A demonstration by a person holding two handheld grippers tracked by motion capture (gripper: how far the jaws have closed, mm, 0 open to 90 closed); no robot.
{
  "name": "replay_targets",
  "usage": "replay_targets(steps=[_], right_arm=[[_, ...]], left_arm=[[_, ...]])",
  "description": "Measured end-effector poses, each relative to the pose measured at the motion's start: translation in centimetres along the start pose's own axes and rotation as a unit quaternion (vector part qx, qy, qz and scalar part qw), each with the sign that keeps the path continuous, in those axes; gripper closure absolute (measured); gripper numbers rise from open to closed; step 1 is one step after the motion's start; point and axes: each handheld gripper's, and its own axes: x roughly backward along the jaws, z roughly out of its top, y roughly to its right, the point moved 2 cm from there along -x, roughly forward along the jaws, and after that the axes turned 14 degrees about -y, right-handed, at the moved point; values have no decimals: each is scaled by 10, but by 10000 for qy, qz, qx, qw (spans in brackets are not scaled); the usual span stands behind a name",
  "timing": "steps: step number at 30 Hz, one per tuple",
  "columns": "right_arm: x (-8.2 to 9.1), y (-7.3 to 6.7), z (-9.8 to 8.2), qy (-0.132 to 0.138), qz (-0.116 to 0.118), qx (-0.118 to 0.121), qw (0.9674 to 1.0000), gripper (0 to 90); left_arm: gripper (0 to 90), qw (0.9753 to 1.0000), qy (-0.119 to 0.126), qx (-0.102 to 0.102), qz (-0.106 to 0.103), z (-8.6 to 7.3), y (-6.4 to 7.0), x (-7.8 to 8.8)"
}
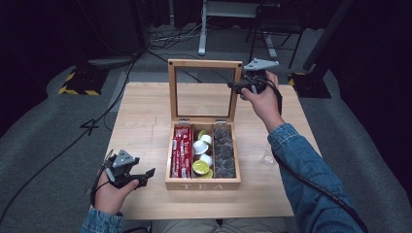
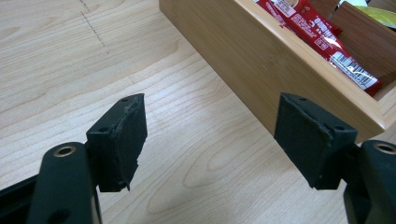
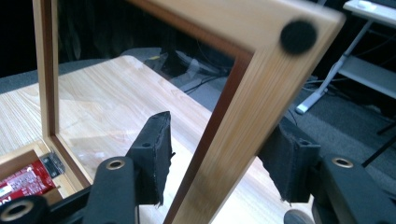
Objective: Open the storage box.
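Observation:
A wooden tea box (image 1: 202, 184) stands mid-table with its glass-paned lid (image 1: 204, 63) upright. Red packets (image 1: 181, 150) fill its left compartment, white and green capsules (image 1: 201, 155) the middle, dark items (image 1: 224, 150) the right. My right gripper (image 1: 237, 87) is at the lid's right edge. In the right gripper view its jaws straddle the lid frame (image 3: 261, 84), and the near pad (image 3: 154, 154) stands apart from the wood, so my right gripper (image 3: 224, 154) is open. My left gripper (image 1: 148, 175) hovers open just left of the box's front corner, with only bare table between the jaws (image 2: 210, 140) and the box wall (image 2: 261, 60) beside it.
The wooden table (image 1: 145, 111) has bare room left of the box and behind the lid. A small clear object (image 1: 268, 155) lies right of the box. Beyond the table are grey carpet, cables, a white desk leg (image 1: 202, 29) and a yellow-black striped base (image 1: 77, 85).

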Motion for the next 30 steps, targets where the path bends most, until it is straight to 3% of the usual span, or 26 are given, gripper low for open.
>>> replay_targets(steps=[10,18,24,27,30], right_arm=[[-16,3,-13,-267,-22,-142,9995,453],[-16,3,-14,-303,-9,-199,9993,429],[-8,4,-12,-157,-36,-285,9995,372],[2,5,-14,-95,23,-322,9994,354],[11,5,-16,-104,99,-340,9993,342]], left_arm=[[262,10000,-7,77,-21,-2,-2,-2],[262,10000,-28,91,-16,-3,-5,-3],[260,9999,-32,128,42,-3,-9,-3],[255,9996,-173,26,233,-3,-12,-4],[249,9996,-173,60,200,-2,-12,-5]])
